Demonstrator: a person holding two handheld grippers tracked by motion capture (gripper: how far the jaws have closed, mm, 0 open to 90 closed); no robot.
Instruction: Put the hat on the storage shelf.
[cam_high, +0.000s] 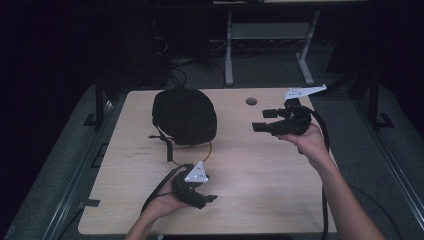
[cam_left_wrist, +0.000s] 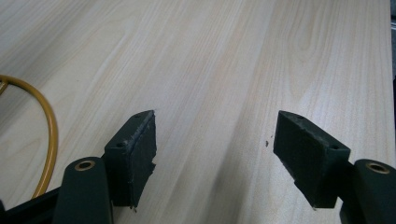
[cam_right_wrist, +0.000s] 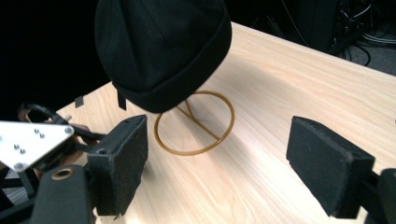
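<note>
A light wooden table (cam_high: 260, 195) stood in a dark room, and toward its far left a black beanie hat (cam_high: 184, 115) sat on a gold wire stand (cam_right_wrist: 195, 122). In the right gripper view the hat hung over the stand's upright, clear of the tabletop, while the stand's round base ring lay flat on the wood with a straight wire crossing it. A dark strap or tag (cam_high: 167, 146) trailed from the hat's near edge onto the table; the high view was too dim to tell which.

The left gripper (cam_high: 209, 198) was held low over the near part of the table, in front of the hat and apart from it. In its own view its jaws stood wide apart with only bare wood between them, and a curve of the gold ring (cam_left_wrist: 49, 140) showed at the left edge. It grasped nothing.

The right gripper (cam_high: 263, 120) was raised over the far right part of the table, pointing left toward the hat, near a small round hole (cam_high: 251, 101) in the tabletop. In its own view its jaws were spread wide and empty, with the hat and stand beyond them and well apart from the pads. The left gripper's grey plate (cam_right_wrist: 28, 140) showed at that view's left edge
</note>
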